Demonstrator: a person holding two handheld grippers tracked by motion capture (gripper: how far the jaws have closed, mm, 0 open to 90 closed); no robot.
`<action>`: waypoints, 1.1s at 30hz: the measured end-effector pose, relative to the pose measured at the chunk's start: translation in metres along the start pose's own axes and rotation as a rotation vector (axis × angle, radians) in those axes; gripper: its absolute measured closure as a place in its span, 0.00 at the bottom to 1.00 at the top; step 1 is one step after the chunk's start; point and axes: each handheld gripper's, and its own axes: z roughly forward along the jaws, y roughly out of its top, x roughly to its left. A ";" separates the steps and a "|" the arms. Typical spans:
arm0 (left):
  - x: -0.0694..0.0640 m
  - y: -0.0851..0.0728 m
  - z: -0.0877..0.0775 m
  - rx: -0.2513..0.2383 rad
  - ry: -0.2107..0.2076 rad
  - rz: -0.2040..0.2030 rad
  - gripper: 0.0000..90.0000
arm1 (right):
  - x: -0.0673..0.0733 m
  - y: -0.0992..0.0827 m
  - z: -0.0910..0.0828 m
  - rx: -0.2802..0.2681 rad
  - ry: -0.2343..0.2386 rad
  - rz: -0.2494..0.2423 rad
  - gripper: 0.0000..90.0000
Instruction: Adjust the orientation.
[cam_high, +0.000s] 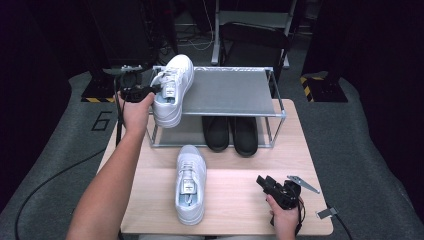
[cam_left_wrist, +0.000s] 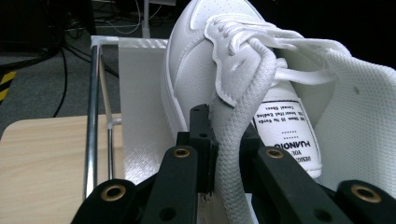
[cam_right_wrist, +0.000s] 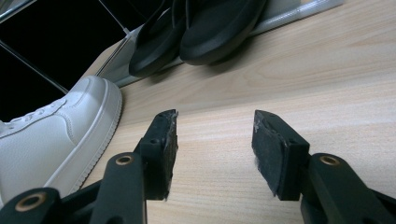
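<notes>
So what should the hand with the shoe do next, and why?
Probably ease the shoe further onto the top shelf and set it flat. The left gripper pinches its collar, and its heel overhangs the shelf's front edge.

Even overhead light on the table (cam_high: 240, 200), dark surroundings from 9 to 3 o'clock, soft short shadows, mild glare on the shelf (cam_high: 230, 90), high view slightly soft, near jaws blurred in both gripper views.

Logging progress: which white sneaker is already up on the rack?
The white sneaker on the rack's top shelf, gripped by the left tool. The other sneaker lies on the table.
</notes>
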 end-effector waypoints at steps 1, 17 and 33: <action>-0.003 0.002 0.006 0.004 0.005 0.009 0.91 | 0.000 0.000 -0.001 0.006 -0.004 0.009 0.56; -0.032 0.024 0.042 0.033 0.018 0.014 0.91 | -0.003 0.001 -0.003 -0.008 0.001 0.022 0.56; -0.058 0.027 0.079 0.043 0.032 -0.013 0.91 | -0.007 0.000 -0.010 -0.017 -0.003 0.036 0.56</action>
